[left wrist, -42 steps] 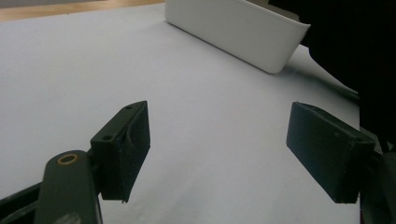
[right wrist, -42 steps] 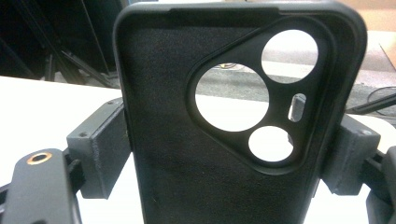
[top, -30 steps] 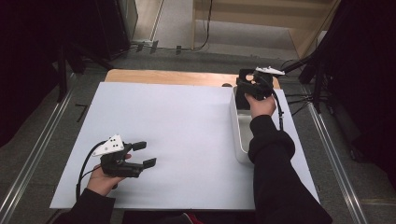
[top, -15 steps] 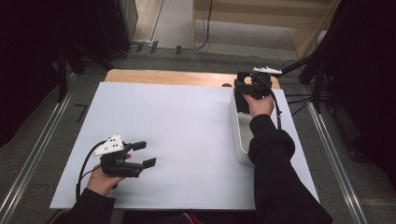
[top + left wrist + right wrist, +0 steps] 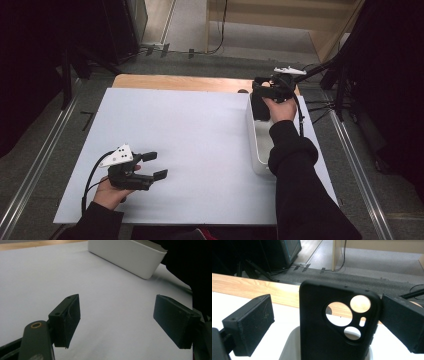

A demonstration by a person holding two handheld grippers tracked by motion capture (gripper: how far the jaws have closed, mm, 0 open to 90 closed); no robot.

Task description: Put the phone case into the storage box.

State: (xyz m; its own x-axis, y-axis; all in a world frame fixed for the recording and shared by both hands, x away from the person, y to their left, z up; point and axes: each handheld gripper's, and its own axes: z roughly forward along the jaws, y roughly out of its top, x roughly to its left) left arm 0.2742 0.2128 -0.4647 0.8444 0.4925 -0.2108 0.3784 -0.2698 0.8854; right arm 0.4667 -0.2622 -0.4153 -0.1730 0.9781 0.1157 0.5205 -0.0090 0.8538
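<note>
The right hand-held gripper (image 5: 264,95) has drawn slightly back toward the person over the white bin (image 5: 255,145).

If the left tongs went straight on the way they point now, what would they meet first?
Probably the white bin: the open left tongs aim across bare white tabletop towards its near wall, though depth is hard to judge.

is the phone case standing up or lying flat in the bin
Standing up. In the right gripper view the black phone case rises on end out of the white bin, camera cutouts at top, between the right tongs, whose jaws are spread.
</note>
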